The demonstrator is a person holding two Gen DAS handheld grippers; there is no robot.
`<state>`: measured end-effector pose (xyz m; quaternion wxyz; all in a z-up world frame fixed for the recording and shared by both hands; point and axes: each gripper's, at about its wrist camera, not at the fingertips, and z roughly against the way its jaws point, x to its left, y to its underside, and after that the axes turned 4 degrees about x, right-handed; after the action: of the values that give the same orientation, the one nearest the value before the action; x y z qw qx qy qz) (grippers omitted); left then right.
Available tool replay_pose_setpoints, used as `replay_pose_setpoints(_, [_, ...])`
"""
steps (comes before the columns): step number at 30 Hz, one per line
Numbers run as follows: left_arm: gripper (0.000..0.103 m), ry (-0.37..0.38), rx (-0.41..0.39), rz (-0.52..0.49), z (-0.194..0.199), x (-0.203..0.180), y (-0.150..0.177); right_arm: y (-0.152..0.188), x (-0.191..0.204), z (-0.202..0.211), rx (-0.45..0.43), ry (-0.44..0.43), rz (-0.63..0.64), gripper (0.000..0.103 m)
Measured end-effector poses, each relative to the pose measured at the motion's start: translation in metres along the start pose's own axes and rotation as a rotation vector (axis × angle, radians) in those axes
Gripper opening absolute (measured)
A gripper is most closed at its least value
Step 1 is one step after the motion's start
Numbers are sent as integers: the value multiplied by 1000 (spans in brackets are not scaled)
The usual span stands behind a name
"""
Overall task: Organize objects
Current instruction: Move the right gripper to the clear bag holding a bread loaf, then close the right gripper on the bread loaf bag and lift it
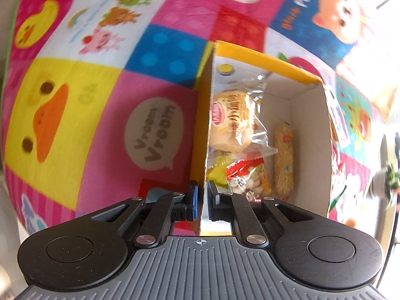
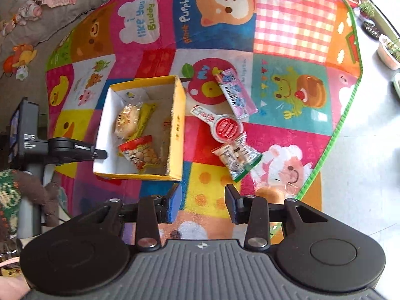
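Box (image 1: 310, 135) fills my left view: the left gripper (image 1: 202, 201) is clamped on its near wall, one pad outside, one inside. Inside I see a wrapped bun (image 1: 231, 120), a red packet (image 1: 247, 175) and a wafer bar (image 1: 283, 160), all on the mat (image 1: 75, 100)

From the right view, my right gripper (image 2: 203, 206) hangs above the mat, jaws apart and holding nothing. Right of the box lie a pink packet (image 2: 236, 93), a round red-label snack (image 2: 226, 127) and a clear packet (image 2: 236, 157)
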<state>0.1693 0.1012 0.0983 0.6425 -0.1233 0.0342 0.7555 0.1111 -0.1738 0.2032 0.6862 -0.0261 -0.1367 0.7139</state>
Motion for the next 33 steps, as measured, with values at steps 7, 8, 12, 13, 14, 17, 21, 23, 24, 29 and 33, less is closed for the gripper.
replay_pose_setpoints(7, [9, 12, 21, 5, -2, 3, 4, 49, -83, -29, 54, 39, -249, 62])
replay_pose_setpoints(8, [9, 18, 24, 10, -1, 5, 4, 56, -95, -31, 53, 57, -281, 63])
replay_pose_setpoints(12, [9, 16, 37, 16, -3, 7, 2, 72, -123, -43, 55, 85, -316, 69])
replay_pose_setpoints(13, [9, 11, 38, 19, -3, 6, 2, 72, -124, -46, 55, 75, -310, 73])
replay_pose_setpoints(14, [9, 7, 40, 22, -3, 4, 2, 70, -124, -51, 55, 66, -303, 74])
replay_pose_setpoints(17, [9, -13, 44, 16, -4, -1, 3, 56, -117, -72, 63, 56, -274, 81])
replay_pose_setpoints(21, [9, -37, 70, -3, -4, -6, 7, 36, -107, -109, 106, 57, -236, 82])
replay_pose_setpoints(23, [9, -49, 87, -29, -5, -8, 11, 28, -102, -128, 136, 63, -206, 83])
replay_pose_setpoints(24, [9, -54, 87, -42, -6, -9, 12, 25, -99, -138, 153, 87, -185, 83])
replay_pose_setpoints(29, [9, -73, 86, -46, -8, -12, 13, 18, -92, -160, 230, 160, -114, 56])
replay_pose_setpoints(33, [9, -56, 56, -46, -8, -13, 12, 16, -85, -139, 207, 135, -90, 54])
